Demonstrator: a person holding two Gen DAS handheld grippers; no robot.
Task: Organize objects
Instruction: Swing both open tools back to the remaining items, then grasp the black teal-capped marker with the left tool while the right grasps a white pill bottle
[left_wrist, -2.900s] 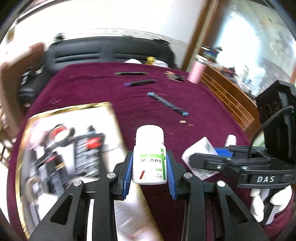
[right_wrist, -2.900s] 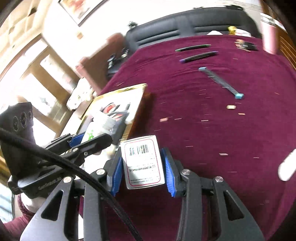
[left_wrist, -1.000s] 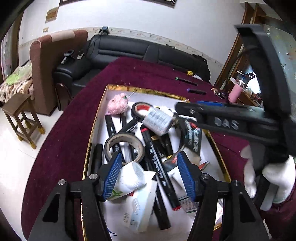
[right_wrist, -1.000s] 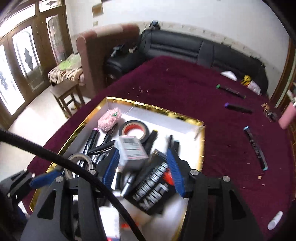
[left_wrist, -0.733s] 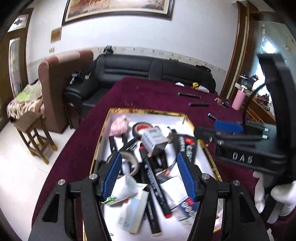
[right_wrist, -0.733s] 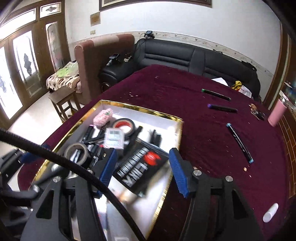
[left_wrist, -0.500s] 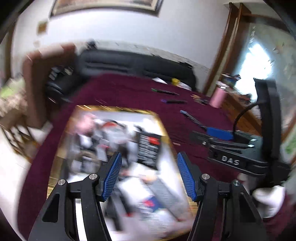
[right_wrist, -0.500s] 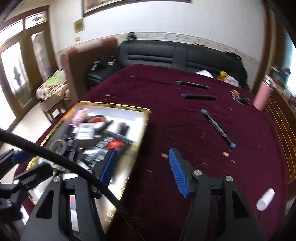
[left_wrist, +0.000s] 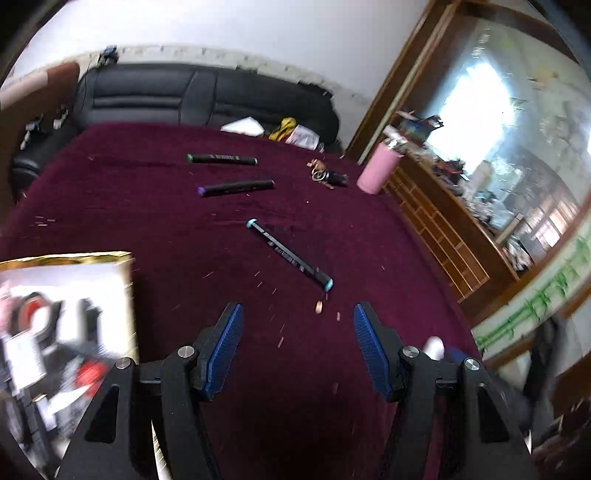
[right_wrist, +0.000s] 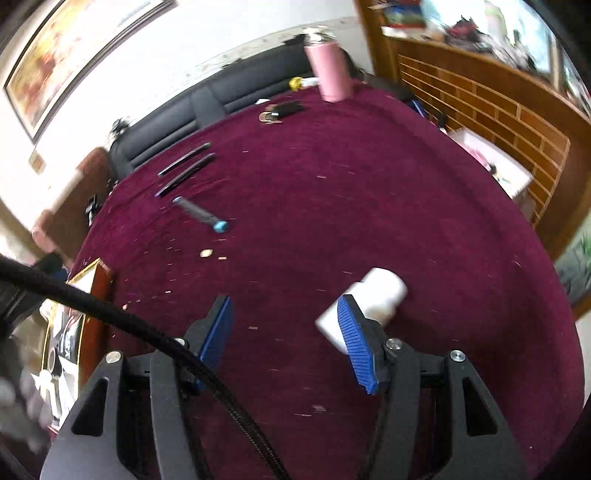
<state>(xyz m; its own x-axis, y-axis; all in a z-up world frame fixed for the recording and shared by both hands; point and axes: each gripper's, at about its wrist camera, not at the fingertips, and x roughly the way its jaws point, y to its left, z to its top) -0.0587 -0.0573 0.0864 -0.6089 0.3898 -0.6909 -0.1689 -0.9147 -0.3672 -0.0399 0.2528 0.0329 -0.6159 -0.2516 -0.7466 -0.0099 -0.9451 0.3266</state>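
Both your grippers are over the maroon worktop (left_wrist: 155, 206) and carrying nothing: the left gripper (left_wrist: 297, 347) has its fingers standing wide with only cloth between them, and the right gripper (right_wrist: 286, 339) is spread just as wide and empty. The thing to watch is the white bottle (right_wrist: 364, 301) lying on its side, just past your right gripper's right-hand finger and partly hidden behind that blue pad, outside the gap. Its long axis runs diagonally, cap end up and to the right of the fingers. In the left wrist view only a white tip shows beyond the right-hand finger, so I'd call your right hand the nearer one. To straddle it you'd likely need to shift right and square the fingers across that diagonal. The blue-capped marker (left_wrist: 290, 254) lies well ahead of the left fingers, slanting away to the left, and the gold-rimmed box (left_wrist: 125, 280) sits off their left side
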